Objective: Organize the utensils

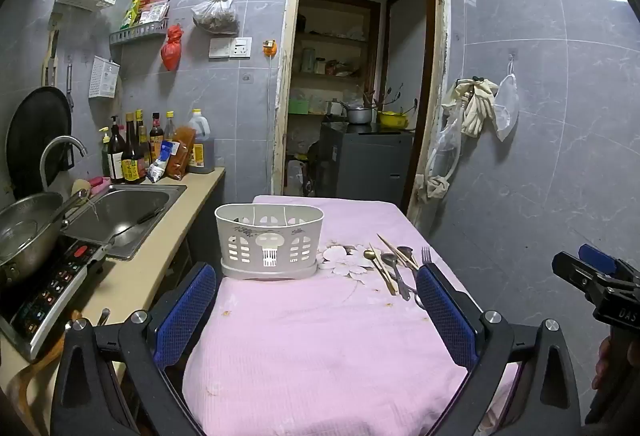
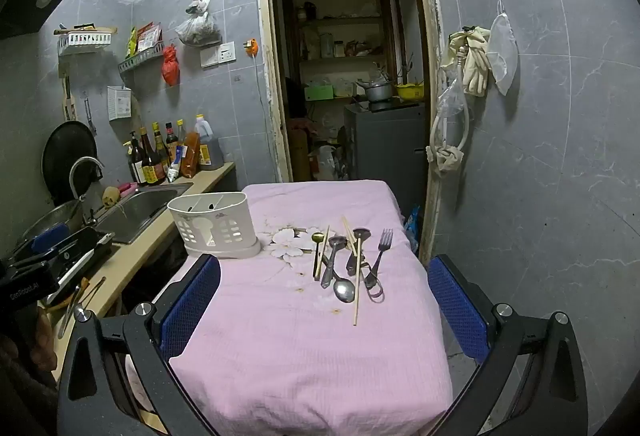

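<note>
Readable writing: "GenRobot.AI" on the left hand-held gripper body, seen from the right wrist view; "DAS" on the right hand-held gripper. Both released, jaws wide, nothing between them. Surface under pink cloth. White utensil holder at far left; spoons, fork, chopsticks loose to its right. Grey-tiled kitchen, sink left, open doorway behind.
</note>
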`<state>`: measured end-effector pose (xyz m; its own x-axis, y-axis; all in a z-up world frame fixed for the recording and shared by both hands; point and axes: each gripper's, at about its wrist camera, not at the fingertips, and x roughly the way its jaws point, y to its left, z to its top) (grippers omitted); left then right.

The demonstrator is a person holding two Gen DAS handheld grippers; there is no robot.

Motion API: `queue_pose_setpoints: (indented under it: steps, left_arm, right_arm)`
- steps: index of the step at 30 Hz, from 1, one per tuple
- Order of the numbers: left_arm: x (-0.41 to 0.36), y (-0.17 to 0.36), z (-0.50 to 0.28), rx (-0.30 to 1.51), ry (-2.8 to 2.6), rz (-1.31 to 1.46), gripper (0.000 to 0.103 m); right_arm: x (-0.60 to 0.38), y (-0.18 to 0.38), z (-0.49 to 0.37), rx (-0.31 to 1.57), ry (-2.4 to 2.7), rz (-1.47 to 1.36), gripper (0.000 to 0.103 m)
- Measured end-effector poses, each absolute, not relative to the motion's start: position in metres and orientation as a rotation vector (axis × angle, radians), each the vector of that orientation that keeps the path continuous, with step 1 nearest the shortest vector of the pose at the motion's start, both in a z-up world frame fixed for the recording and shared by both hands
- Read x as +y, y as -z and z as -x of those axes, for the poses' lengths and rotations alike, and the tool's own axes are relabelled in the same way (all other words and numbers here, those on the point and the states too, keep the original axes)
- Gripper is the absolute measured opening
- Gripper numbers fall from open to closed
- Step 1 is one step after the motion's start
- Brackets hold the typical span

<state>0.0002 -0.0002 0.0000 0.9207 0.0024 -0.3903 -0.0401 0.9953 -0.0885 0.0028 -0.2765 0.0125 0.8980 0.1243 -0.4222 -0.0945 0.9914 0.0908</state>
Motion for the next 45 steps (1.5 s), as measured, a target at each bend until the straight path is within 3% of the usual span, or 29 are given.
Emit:
queue_pose_setpoints:
  steps: [45]
  left_arm:
    - [-0.0045,0.0006,-0.0006,0.403,-0.013,0.101,0.101]
  right_arm:
    - [-0.2746,-0.0123,-0.0041,0.441,-0.113,-0.063,0.102]
